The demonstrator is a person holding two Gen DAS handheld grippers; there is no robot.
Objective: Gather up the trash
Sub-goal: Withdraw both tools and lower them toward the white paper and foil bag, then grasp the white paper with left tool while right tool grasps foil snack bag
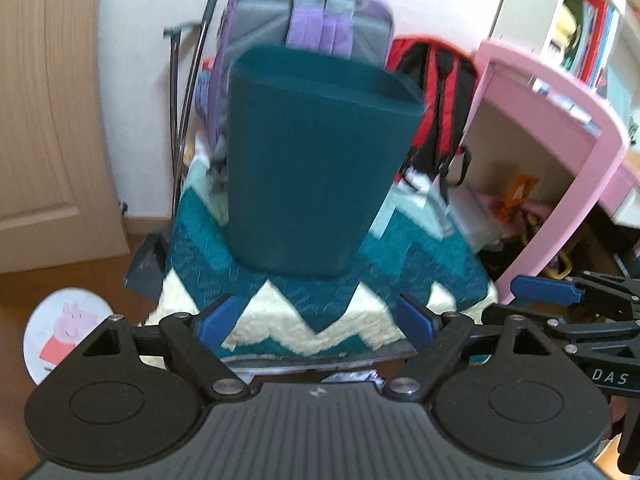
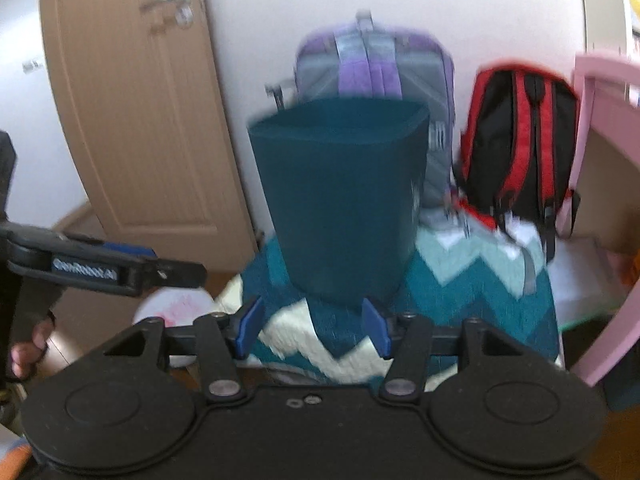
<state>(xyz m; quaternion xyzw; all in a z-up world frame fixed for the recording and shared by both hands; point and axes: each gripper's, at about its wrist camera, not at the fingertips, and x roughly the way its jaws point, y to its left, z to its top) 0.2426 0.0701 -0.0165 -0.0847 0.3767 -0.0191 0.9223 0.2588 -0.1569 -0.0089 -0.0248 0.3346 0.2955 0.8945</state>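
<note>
A dark teal trash bin (image 1: 312, 160) stands upright on a teal and cream zigzag blanket (image 1: 320, 312); it also shows in the right wrist view (image 2: 340, 204). My left gripper (image 1: 318, 326) is open and empty, just in front of the bin's base. My right gripper (image 2: 314, 330) is open and empty, its blue fingertips (image 2: 376, 328) close to the bin's base. The right gripper shows at the right edge of the left wrist view (image 1: 548, 290). The left gripper shows at the left of the right wrist view (image 2: 132, 266). The bin's inside is hidden. No trash is visible.
A purple and grey backpack (image 1: 316, 20) and a red and black backpack (image 2: 516, 140) lean on the wall behind the bin. A pink desk (image 1: 560, 120) stands at right, a wooden door (image 2: 136, 120) at left. A round Peppa Pig disc (image 1: 64, 332) lies on the floor.
</note>
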